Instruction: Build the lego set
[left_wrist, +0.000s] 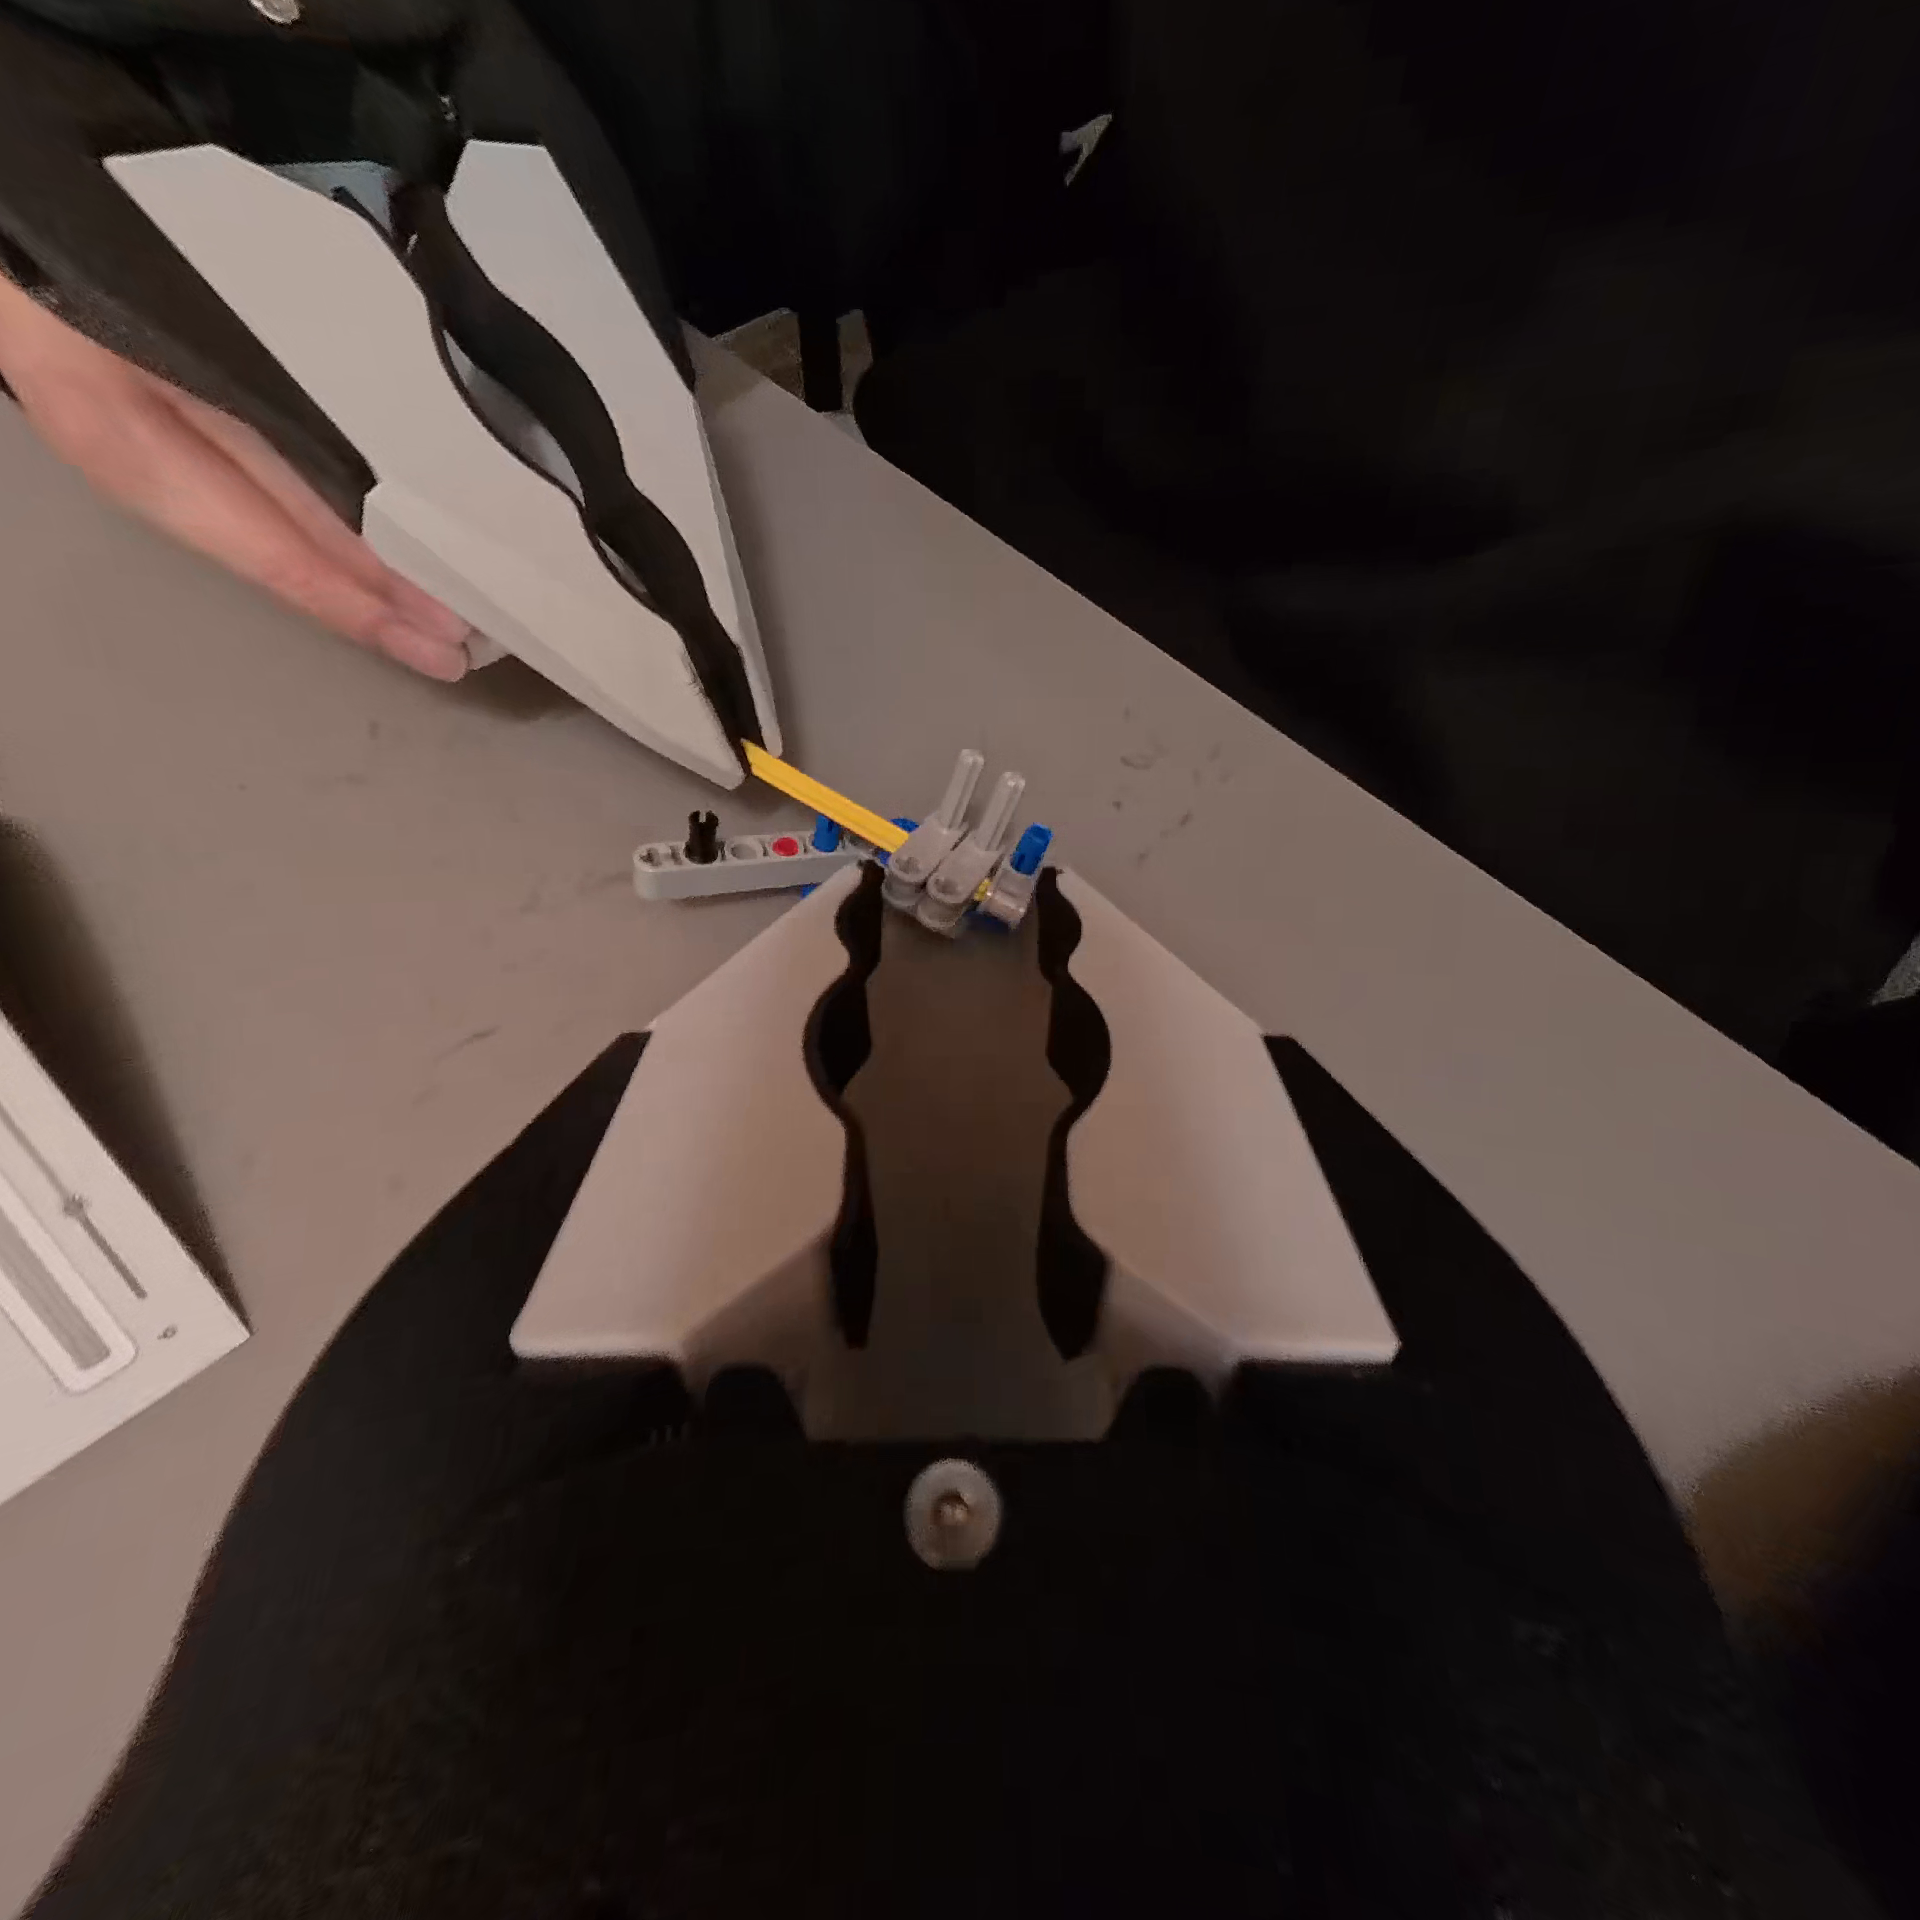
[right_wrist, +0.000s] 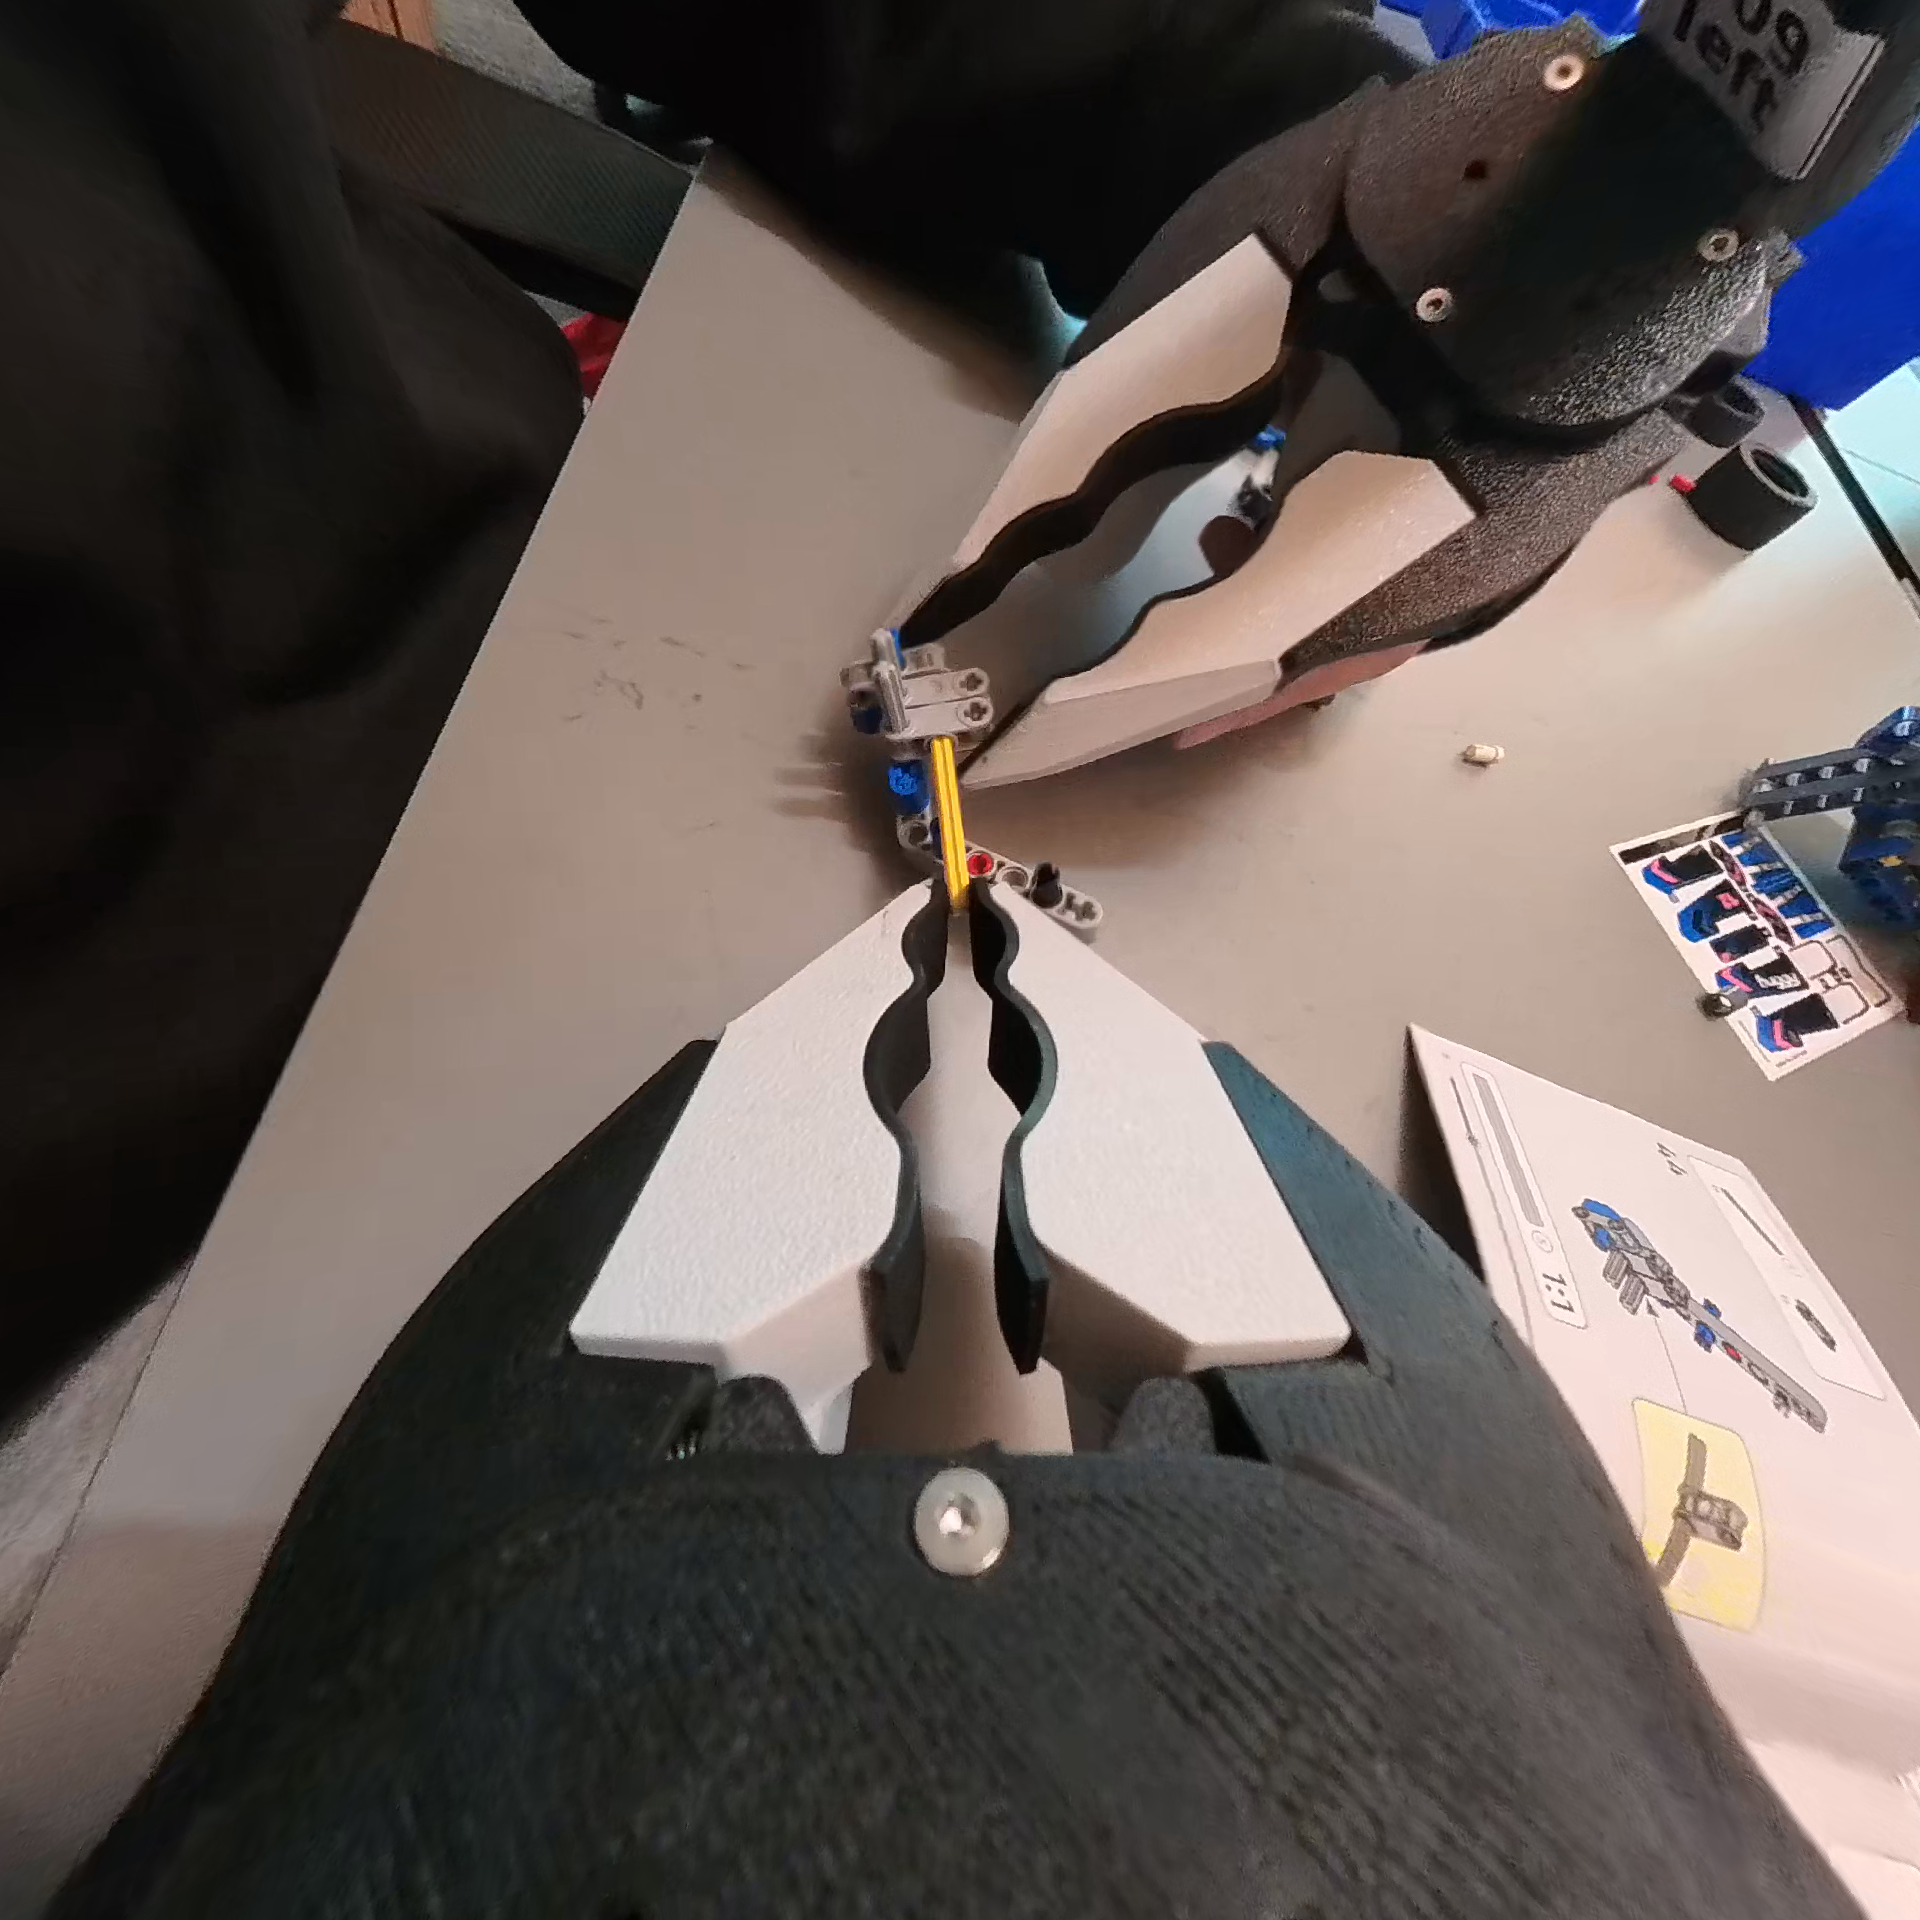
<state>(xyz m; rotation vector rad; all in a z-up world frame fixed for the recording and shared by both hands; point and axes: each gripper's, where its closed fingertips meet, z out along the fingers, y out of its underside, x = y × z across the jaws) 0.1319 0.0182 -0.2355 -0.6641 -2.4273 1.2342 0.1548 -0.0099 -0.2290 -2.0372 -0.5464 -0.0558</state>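
Lego assembly (right_wrist: 920, 698) (grey connectors, blue pins) sits on grey table (right_wrist: 644, 582) near its edge. Yellow axle (right_wrist: 948, 826) runs from connectors to right gripper (right_wrist: 961, 906), pinched at fingertips. Left gripper (left_wrist: 956, 883) spread wide, tips flanking connectors, nothing clamped. Grey beam (left_wrist: 727, 868) lies beside.

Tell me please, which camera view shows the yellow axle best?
The right wrist view: the yellow axle runs lengthwise straight ahead, from the right gripper pinching its near end to the grey connectors. The left wrist view shows it slanted and partly hidden behind those connectors.
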